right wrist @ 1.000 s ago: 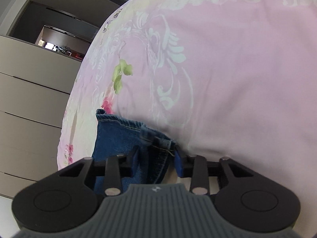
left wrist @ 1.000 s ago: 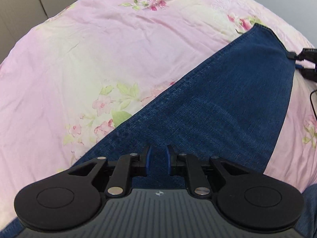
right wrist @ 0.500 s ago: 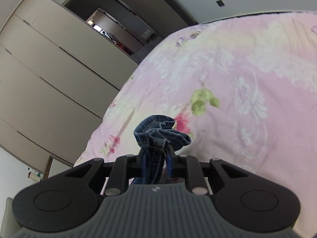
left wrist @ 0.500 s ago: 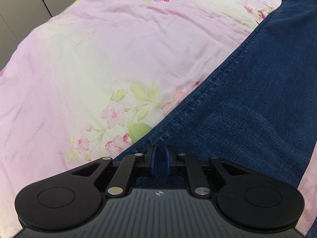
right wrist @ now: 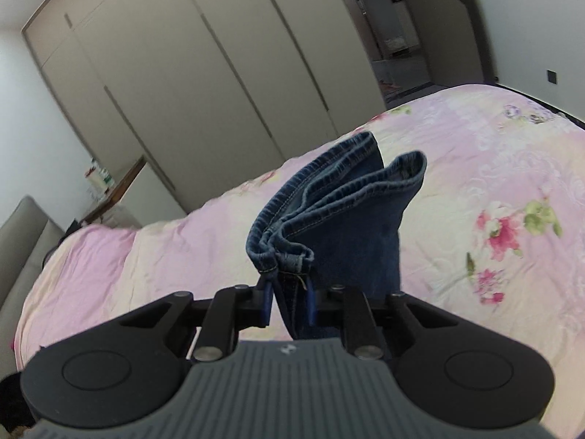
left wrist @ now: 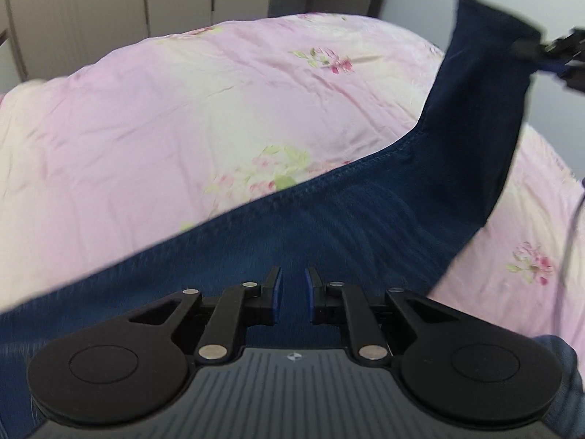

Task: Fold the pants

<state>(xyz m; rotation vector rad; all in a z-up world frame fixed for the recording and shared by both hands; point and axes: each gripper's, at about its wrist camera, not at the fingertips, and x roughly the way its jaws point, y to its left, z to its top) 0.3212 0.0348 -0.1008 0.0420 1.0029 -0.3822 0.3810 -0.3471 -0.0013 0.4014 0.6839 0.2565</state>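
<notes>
Dark blue denim pants (left wrist: 384,219) lie across a pink floral bedspread (left wrist: 182,117). My left gripper (left wrist: 292,294) hovers over the pants with a gap between its blue pads and nothing in it. The leg end rises up at the far right, held by my right gripper (left wrist: 548,51). In the right wrist view my right gripper (right wrist: 289,301) is shut on the hem end of the pants (right wrist: 329,216), lifted above the bed, with the cuffs bunched and standing up above the pads.
Beige wardrobe doors (right wrist: 204,73) stand behind the bed. A grey sofa (right wrist: 22,234) and a small side table (right wrist: 109,190) are at the left. A doorway (right wrist: 395,29) opens at the far right. The bedspread also shows in the right wrist view (right wrist: 475,190).
My right gripper has lifted the hem end high off the bed. My left gripper was shut half a second ago and now stands open; its view has tilted up and back.
</notes>
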